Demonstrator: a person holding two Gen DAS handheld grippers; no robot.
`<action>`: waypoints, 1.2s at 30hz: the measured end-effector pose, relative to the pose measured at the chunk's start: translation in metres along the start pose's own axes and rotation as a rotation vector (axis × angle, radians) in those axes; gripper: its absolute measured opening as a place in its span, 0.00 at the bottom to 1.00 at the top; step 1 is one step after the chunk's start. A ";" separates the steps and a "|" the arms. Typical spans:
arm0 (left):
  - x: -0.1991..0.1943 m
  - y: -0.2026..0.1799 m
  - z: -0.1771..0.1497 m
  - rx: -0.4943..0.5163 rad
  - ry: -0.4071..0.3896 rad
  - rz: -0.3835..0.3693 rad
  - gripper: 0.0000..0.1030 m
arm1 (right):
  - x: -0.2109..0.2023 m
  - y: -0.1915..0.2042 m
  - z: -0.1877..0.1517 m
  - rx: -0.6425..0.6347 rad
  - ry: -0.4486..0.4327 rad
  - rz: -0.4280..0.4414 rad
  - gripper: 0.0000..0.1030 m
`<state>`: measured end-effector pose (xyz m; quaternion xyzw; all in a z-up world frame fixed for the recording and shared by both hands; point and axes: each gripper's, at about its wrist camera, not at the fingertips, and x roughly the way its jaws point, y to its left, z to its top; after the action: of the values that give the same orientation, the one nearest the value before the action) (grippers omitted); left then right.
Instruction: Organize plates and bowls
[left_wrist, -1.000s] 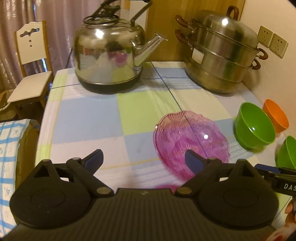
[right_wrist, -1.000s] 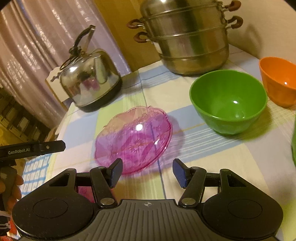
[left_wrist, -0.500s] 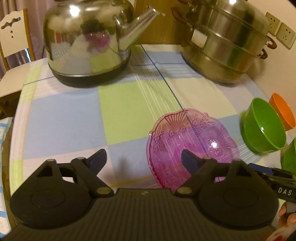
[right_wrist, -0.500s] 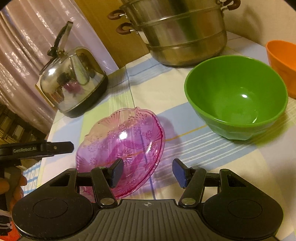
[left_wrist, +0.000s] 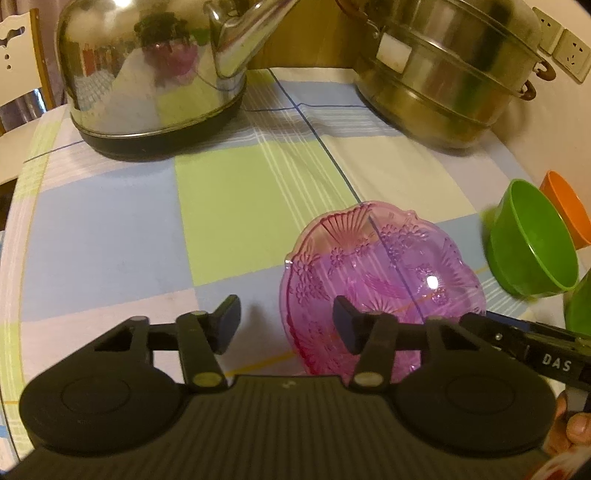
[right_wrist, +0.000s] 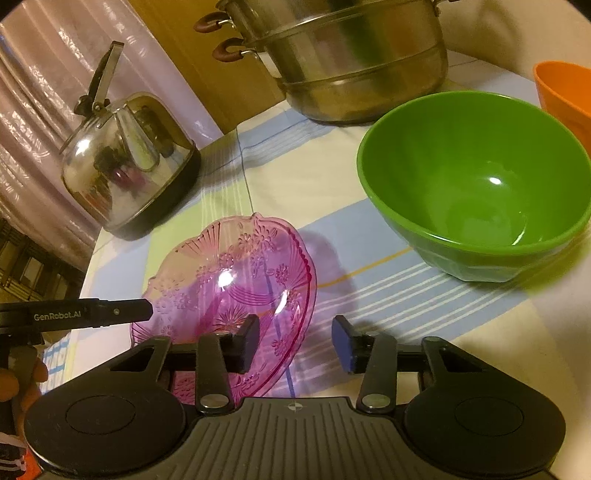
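Note:
A pink glass plate (left_wrist: 384, 273) lies on the checked tablecloth; it also shows in the right wrist view (right_wrist: 236, 288). My left gripper (left_wrist: 286, 325) is open, its right finger over the plate's near-left rim. My right gripper (right_wrist: 293, 345) is open, its left finger over the plate's right rim. A green bowl (right_wrist: 476, 184) stands right of the plate, also in the left wrist view (left_wrist: 532, 240). An orange bowl (right_wrist: 565, 92) stands behind it, seen in the left wrist view (left_wrist: 567, 206) too. A second green bowl's edge (left_wrist: 580, 306) shows at far right.
A steel kettle (left_wrist: 155, 74) stands at the back left and a stacked steel steamer pot (left_wrist: 443, 70) at the back right. A white chair (left_wrist: 18, 55) is beyond the table's left edge. Wall sockets (left_wrist: 565, 55) are at the right.
Both grippers have moved forward and down towards the pink plate. The left gripper's fingers have narrowed somewhat. The right gripper's left finger now overlaps the plate's rim.

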<state>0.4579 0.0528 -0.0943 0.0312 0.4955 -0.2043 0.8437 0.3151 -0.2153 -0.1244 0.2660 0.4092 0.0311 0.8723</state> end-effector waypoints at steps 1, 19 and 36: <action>0.001 -0.001 0.000 0.004 0.002 -0.001 0.45 | 0.001 0.000 0.000 0.003 0.002 0.001 0.40; 0.009 -0.004 0.003 0.025 0.021 0.028 0.09 | 0.012 -0.003 0.000 0.012 0.012 0.000 0.11; -0.006 -0.006 0.000 0.022 -0.024 0.032 0.08 | -0.002 0.003 0.004 -0.006 -0.007 0.006 0.10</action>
<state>0.4528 0.0497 -0.0882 0.0462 0.4823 -0.1966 0.8524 0.3174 -0.2147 -0.1196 0.2645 0.4051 0.0340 0.8745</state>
